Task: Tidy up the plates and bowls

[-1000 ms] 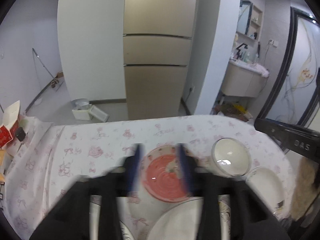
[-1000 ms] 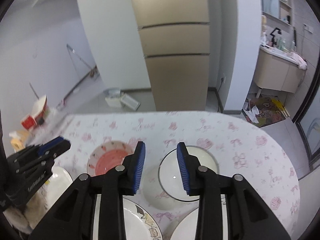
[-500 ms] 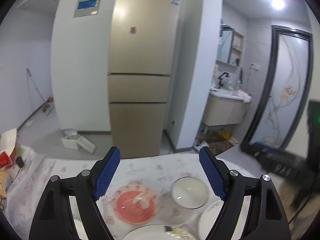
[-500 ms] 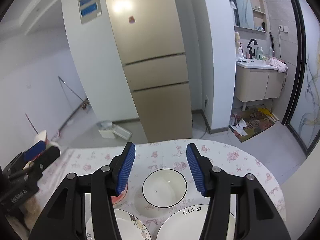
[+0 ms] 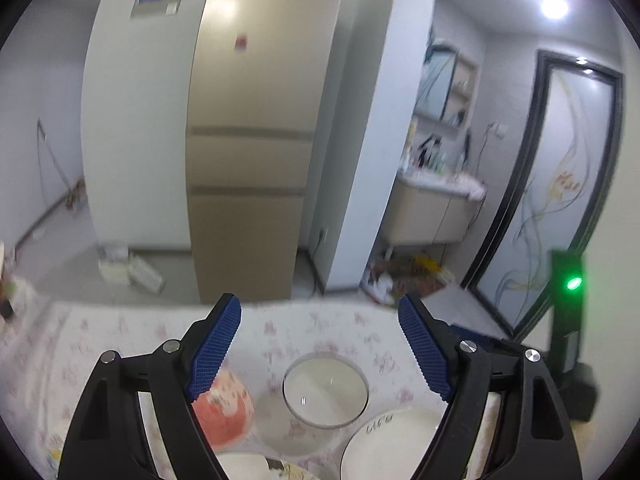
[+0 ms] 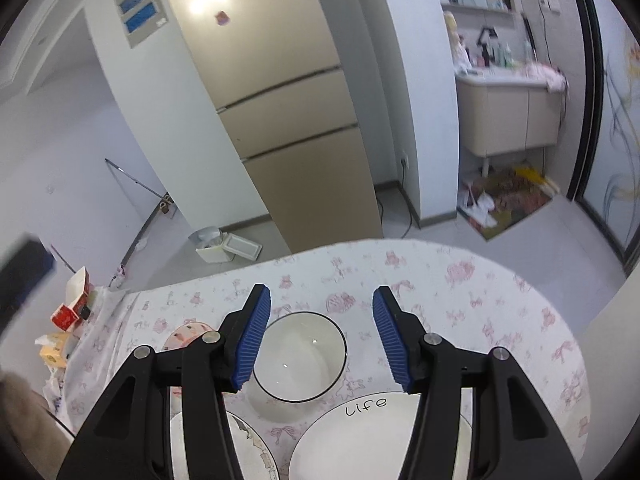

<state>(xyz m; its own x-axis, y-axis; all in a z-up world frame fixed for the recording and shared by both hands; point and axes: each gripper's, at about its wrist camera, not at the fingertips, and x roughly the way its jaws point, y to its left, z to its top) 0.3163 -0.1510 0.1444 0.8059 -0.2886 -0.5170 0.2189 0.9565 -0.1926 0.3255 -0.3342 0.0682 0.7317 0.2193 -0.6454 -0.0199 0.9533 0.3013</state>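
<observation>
Both grippers hang above the round table [image 6: 500, 280], which wears a white cloth printed with pink bows and bears. The left gripper [image 5: 320, 344] has its blue-padded jaws spread wide with nothing between the pads. The right gripper [image 6: 318, 336] is parted too, less widely, and likewise holds nothing — only air and the tabletop show in its gap.

The dishes all sit on the cloth, untouched. A white bowl with a thin dark rim [image 6: 300, 356] rests near the middle of the table, seen straight through the right gripper's gap; in the left wrist view the same bowl [image 5: 325, 390] lies below the open jaws. Just to its left is a pink-red dish with a patterned rim [image 5: 224, 412], partly behind the left finger. Nearer the table's front edge lies a white plate lettered "Life" [image 6: 372, 444], and beside it another white plate with a cartoon drawing [image 6: 248, 452] — mostly hidden by the right gripper's frame.

At the table's far left edge sit a red-and-white carton [image 6: 74, 300] and some yellow packets. Beyond the table stands a tall beige fridge [image 6: 280, 120].
</observation>
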